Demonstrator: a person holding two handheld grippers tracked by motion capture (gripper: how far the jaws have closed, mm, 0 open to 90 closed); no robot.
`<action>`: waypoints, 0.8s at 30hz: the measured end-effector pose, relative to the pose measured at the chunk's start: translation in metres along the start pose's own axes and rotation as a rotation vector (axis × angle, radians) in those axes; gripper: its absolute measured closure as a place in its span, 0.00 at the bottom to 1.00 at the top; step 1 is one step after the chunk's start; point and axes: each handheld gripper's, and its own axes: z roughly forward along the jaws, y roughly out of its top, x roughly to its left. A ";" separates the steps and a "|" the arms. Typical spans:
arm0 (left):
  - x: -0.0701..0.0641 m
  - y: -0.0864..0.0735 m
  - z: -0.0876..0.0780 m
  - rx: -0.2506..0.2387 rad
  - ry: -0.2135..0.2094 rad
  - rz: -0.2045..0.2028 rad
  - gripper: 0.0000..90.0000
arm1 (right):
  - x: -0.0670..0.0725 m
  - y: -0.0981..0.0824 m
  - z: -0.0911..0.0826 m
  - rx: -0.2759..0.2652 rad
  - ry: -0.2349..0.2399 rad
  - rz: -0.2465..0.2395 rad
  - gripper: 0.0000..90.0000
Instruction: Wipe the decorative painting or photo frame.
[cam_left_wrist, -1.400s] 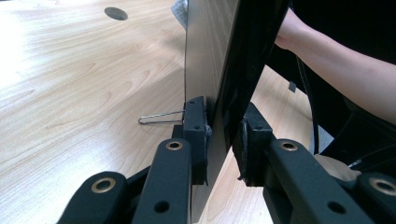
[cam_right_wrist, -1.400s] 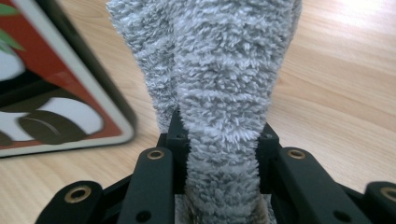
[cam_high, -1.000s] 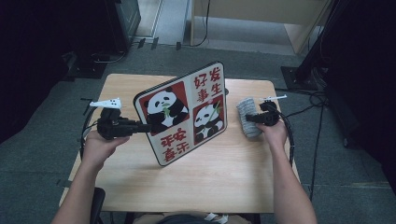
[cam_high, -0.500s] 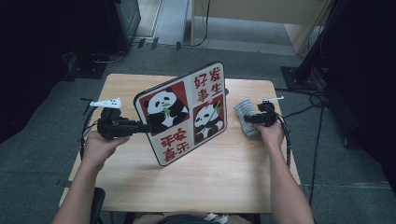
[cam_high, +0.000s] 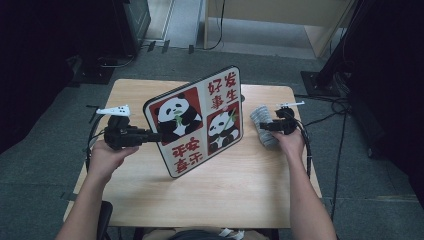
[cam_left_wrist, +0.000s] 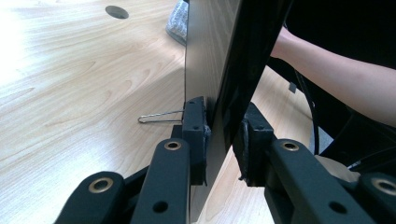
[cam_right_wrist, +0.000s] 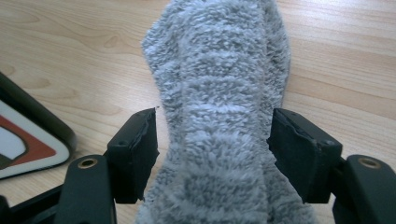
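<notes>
Nearest to us, our left gripper (cam_high: 150, 136) is clamped on the left edge of the square black-framed board printed with pandas and red characters (cam_high: 197, 120); in the left gripper view the two pads (cam_left_wrist: 195, 128) pinch the board's thin edge (cam_left_wrist: 219, 84) from either side. The board stands tilted, its lower edge resting on the pale wooden table (cam_high: 235, 190). We judge this grip narrow: a single edge hold on a broad panel leaves it free to pivot, and any roll of the wrist could swing the panel flat onto the table.

Farther right, our right gripper (cam_high: 265, 126) has just been opening. Its jaws stand apart on either side of the folded grey terry cloth (cam_right_wrist: 219, 112), which lies on the table between them; the pads (cam_right_wrist: 135, 149) sit beside the pile, apparently without pressing it. The cloth rests just beside the board's right edge, apart from it.

Risks from here:
- Closing on the cloth's upper fold only would let the lower layers unfold and drag.
- Loose fibres may snag a pad on withdrawal.
- A small wire clip (cam_left_wrist: 161, 116) lies on the table behind the board; a sliding board could push it.
</notes>
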 end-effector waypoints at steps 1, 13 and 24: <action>0.000 0.000 0.000 -0.001 0.004 0.002 0.85 | 0.001 0.000 -0.001 -0.002 0.000 0.005 0.36; 0.001 0.000 -0.001 -0.009 0.026 -0.006 0.85 | 0.007 -0.002 -0.018 -0.025 0.024 0.014 0.37; 0.004 -0.001 -0.003 -0.020 0.085 -0.024 0.75 | 0.016 -0.012 -0.041 -0.037 0.017 -0.017 0.37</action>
